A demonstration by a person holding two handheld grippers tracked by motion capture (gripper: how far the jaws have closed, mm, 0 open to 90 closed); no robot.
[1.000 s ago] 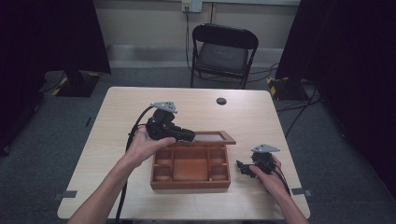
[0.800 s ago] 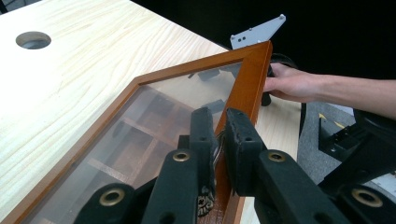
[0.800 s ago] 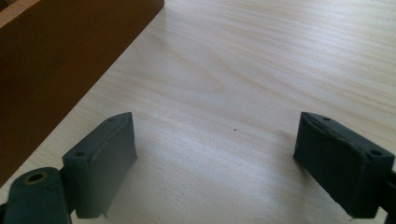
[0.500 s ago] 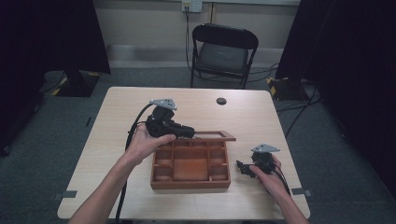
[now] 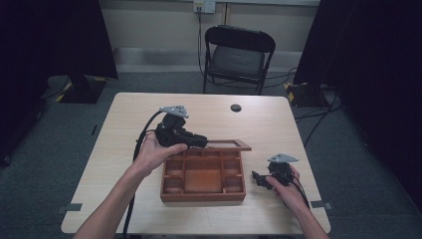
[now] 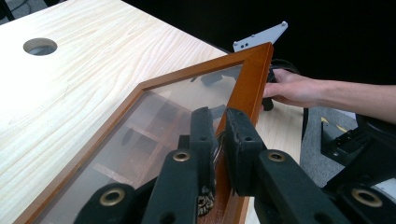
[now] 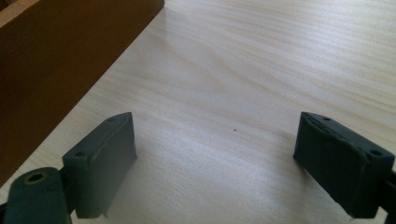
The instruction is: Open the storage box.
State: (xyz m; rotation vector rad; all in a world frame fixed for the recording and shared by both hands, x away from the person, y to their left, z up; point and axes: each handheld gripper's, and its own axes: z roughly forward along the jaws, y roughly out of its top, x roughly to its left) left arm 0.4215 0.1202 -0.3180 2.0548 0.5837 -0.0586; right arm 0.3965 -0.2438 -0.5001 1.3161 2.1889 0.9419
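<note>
From above, a wooden compartment box (image 5: 204, 175) sits near the front middle of the pale table (image 5: 109, 149), its longer side running left to right across the table. Its glass-paned lid (image 5: 226, 145) is swung up at the back, hinged along the far edge, so the frame stands over the rear compartments with its long axis also running left to right. The left gripper (image 5: 196, 141), held in the person's left hand (image 5: 152, 152), reaches in from the left and meets the lid's left end. The right gripper (image 5: 258, 178) rests low on the table just beside the box's right wall, held in the right hand (image 5: 287, 188), pointing toward the box. A small round hole (image 5: 236, 107) marks the far part of the table, and a folding chair (image 5: 239, 55) stands beyond it.

In the left gripper view, the left gripper (image 6: 218, 135) is clenched on the lid's wooden frame (image 6: 247, 88), one jaw over the glass side and one outside the rail. The frame runs away from the camera toward its far corner, the box compartments dim through the glass. The other hand (image 6: 292, 88) shows past that corner.

In the right gripper view, the right gripper (image 7: 217, 163) is spread wide apart over bare table, grasping nothing. The box's side wall (image 7: 56, 60) stands at the left, close to the left jaw but apart from it.
</note>
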